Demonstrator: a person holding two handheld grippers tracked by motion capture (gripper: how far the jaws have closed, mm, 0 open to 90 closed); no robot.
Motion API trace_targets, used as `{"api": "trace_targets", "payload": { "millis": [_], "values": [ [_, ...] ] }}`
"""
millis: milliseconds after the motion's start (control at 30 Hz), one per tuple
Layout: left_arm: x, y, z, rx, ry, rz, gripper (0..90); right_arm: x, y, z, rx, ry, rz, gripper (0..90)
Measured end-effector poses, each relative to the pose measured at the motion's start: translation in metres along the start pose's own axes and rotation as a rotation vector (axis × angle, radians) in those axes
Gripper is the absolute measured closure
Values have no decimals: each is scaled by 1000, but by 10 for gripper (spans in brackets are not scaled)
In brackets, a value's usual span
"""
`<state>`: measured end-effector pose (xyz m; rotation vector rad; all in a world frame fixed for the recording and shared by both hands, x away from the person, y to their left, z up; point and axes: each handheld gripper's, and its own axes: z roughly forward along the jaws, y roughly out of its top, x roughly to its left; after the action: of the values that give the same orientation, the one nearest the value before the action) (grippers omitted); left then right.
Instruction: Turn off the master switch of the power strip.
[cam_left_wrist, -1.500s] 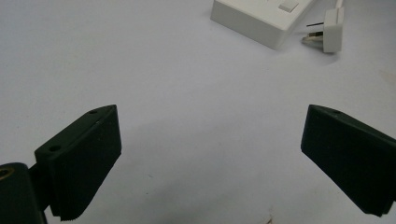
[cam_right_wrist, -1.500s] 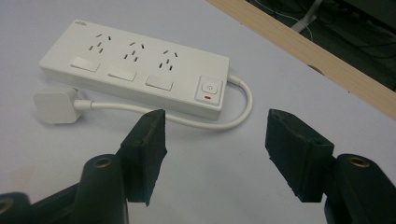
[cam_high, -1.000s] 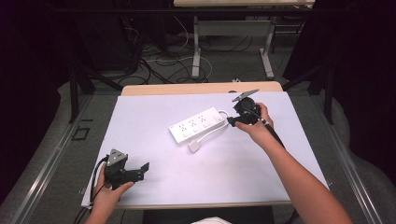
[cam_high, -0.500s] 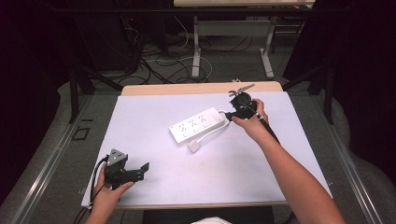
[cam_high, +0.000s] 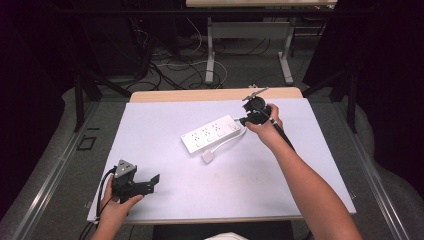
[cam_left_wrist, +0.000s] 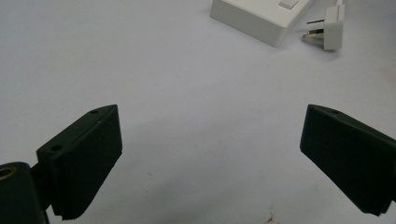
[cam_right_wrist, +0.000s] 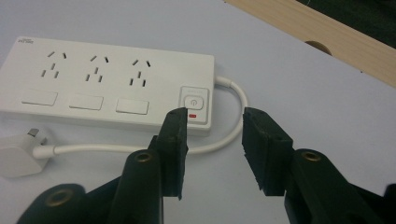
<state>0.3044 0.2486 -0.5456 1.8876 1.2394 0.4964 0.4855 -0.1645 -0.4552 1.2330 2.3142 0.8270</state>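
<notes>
In the high view, the white power strip is lying mid-table, far from every edge, and the right gripper is hovering at its cord end.

In the left gripper view, the left gripper is standing wide over bare tabletop.

In the right gripper view, the jaws are narrowing around the cord, not pressing it.

Lab-like recording space: black curtains, floor cables, white-topped table.
</notes>
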Motion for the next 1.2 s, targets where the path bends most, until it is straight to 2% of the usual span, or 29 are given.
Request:
{"api": "trace_targets", "payload": {
  "millis": [67, 367, 433, 567, 767, 967, 1200],
  "values": [
    [0, 0, 0, -2, 1, 4, 55, 0, 0, 2, 2, 9, 11, 647],
    [0, 0, 0, 0, -1, 5, 55, -2, 1, 11, 8, -2, 9, 705],
    [0, 0, -1, 1, -1, 6, 55, -2, 2, 15, 9, 12, 28, 738],
    [0, 0, 0, 0, -2, 4, 56, -3, 2, 19, 16, 24, 18, 777],
    [0, 0, 0, 1, -2, 3, 56, -3, 3, 29, 30, 53, 40, 853],
    [0, 0, -1, -1, -4, 5, 57, -2, 3, 35, 32, 60, 36, 896],
    [1, 0, -1, 1, -5, 7, 57, 0, 6, 42, 35, 64, 31, 900]
  ]
}}
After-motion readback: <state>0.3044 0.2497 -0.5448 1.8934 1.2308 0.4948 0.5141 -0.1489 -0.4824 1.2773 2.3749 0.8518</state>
